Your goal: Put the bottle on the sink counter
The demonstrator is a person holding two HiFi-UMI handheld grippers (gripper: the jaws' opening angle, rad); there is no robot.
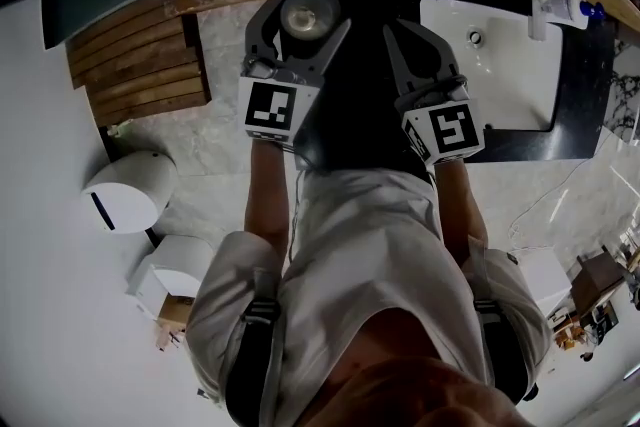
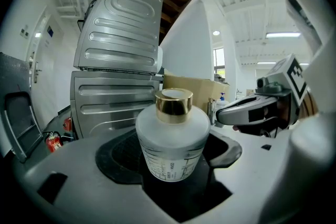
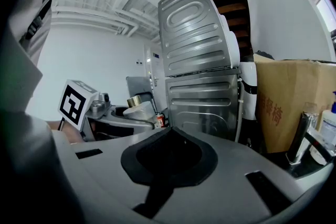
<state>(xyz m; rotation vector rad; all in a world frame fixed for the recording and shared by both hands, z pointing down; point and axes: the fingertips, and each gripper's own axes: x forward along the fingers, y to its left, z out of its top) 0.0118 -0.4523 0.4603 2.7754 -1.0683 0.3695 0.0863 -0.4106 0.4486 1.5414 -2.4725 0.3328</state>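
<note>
Standing upright, a frosted white bottle (image 2: 172, 139) with a gold cap is clamped between the jaws of the left gripper (image 1: 308, 12), well left of the white sink (image 1: 500, 85). The right gripper (image 1: 410, 33) is held between bottle and sink, its jaws closed together with nothing between them.

left gripper (image 1: 303, 17): held out ahead of the chest, jaws clamped round a bottle (image 2: 173, 139) | right gripper (image 1: 408, 27): just beside it, jaws together, nothing between | forearms (image 1: 268, 190): both stretched forward, roughly parallel, apart
</note>
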